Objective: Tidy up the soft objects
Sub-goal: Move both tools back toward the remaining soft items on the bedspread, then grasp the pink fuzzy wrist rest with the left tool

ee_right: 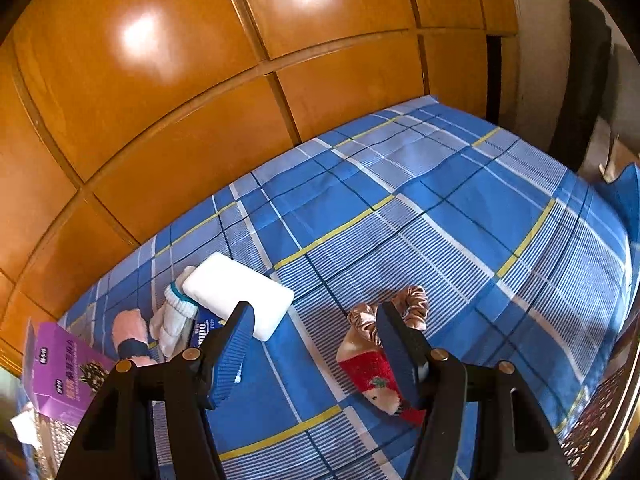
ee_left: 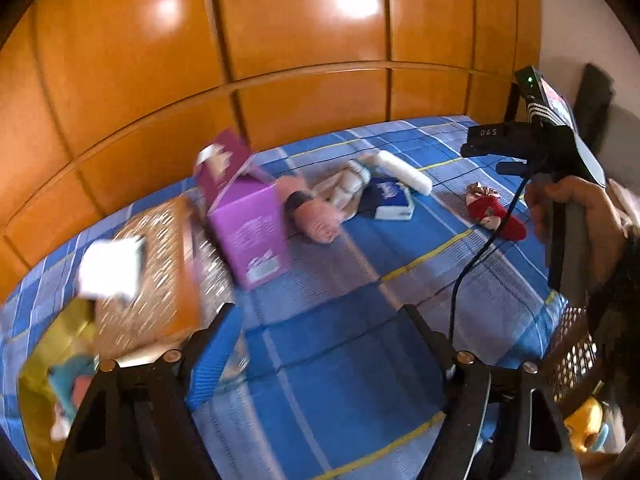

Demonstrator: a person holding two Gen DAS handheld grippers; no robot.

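Your right gripper (ee_right: 316, 344) hangs with its jaws apart and empty, closest to the red sock (ee_right: 376, 380), which lies on the plaid bedspread (ee_right: 460, 220) just beside the right finger, long axis running away toward the bed's far edge beside the pink scrunchie (ee_right: 412, 304). Your left gripper (ee_left: 320, 344), also spread and empty, is well apart from it.

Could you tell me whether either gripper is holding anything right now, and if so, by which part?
Nothing is held. The left gripper is open over bare bedsheet. The right gripper is open too, above the red sock.
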